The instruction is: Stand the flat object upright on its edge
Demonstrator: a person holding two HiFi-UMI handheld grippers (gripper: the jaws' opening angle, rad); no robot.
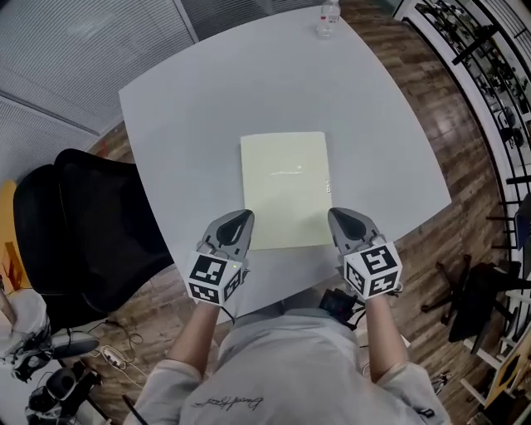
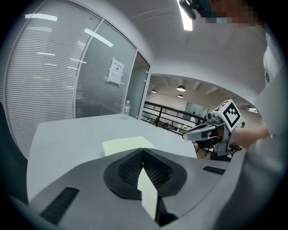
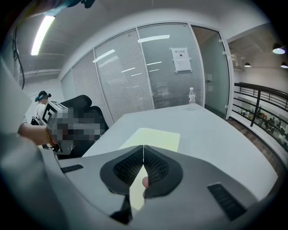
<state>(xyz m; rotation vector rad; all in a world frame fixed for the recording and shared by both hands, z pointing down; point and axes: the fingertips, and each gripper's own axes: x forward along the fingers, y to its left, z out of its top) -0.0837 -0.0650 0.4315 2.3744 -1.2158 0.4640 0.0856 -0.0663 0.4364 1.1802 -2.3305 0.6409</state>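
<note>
On the left, a black office chair (image 1: 79, 220) stands just beside the grey table (image 1: 199, 100). It is clear of the work.

The left gripper (image 1: 241, 218) has its jaws pressed together on nothing. Its tip is over the near-left corner of the pale yellow flat object (image 1: 284, 187), which lies flat on the table near the person's edge. Whether the tip touches the object cannot be told.

The right gripper (image 1: 337, 215) is likewise pressed together and empty, over the near-right corner.

Risks, as I judge them:
- With both grippers closed, neither can pinch the edge. A push from closed tips would probably slide the object away across the smooth tabletop rather than lift it.
- The object looks thin, so there is little to catch. Jaws opened too late or too high may scrape over the top face.
- If one corner rises before the other, the sheet may twist or bend.
- Once upright it would balance on a narrow edge, so letting go unevenly would probably tip it flat again.
- The water bottle (image 1: 328, 18) at the far corner is well apart and unlikely to be hit.

For writing, the grippers' cubes show only square black-and-white markers. A paper notice (image 3: 181, 59) on the glass wall is too small to read, and so is the bottle's label.
</note>
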